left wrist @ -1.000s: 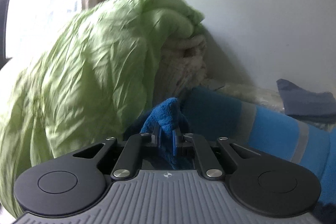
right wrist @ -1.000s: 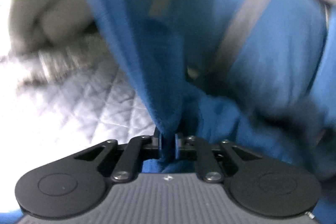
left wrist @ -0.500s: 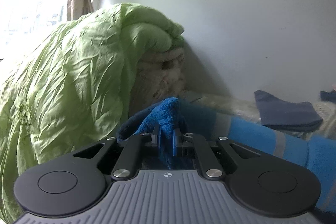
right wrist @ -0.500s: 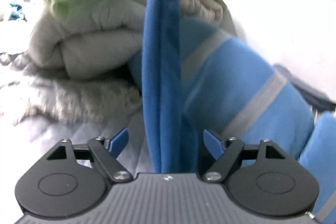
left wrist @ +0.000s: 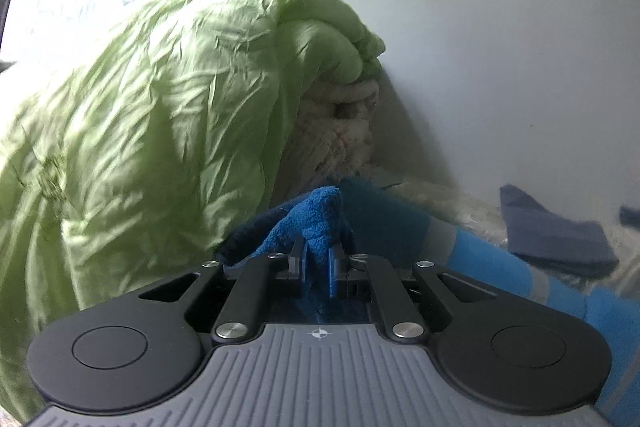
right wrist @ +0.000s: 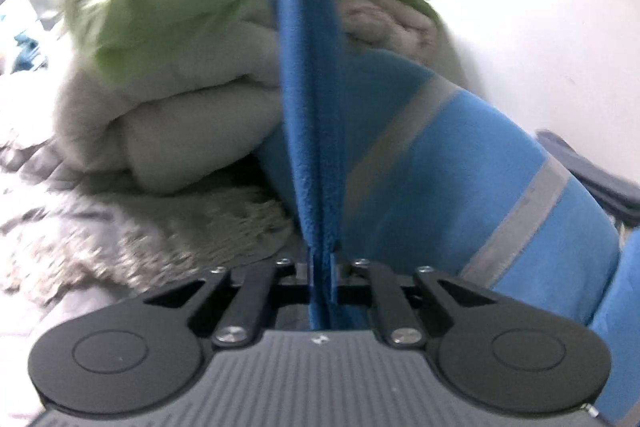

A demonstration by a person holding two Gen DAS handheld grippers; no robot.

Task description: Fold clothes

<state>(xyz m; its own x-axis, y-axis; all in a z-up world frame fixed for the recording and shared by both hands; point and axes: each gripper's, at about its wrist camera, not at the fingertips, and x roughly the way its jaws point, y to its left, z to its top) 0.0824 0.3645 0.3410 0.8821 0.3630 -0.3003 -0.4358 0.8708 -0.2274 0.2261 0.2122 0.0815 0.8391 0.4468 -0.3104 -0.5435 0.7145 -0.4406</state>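
The left gripper (left wrist: 318, 259) pinches a blue garment (left wrist: 320, 215) beside a green quilt (left wrist: 168, 115).

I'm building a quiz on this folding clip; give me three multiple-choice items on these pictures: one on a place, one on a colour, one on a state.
1. Where does the green quilt lie?
A. on the pale blankets
B. under the blue garment
C. on the floor

2. What colour are the stripes on the blue garment?
A. red
B. grey
C. yellow

3. How is the right claw?
A. wide open
B. shut on nothing
C. shut on the blue garment

Answers:
1. A, the quilt drapes over the rolled pale blankets.
2. B, grey bands cross the blue cloth.
3. C, a blue fold runs up from between its closed fingers.
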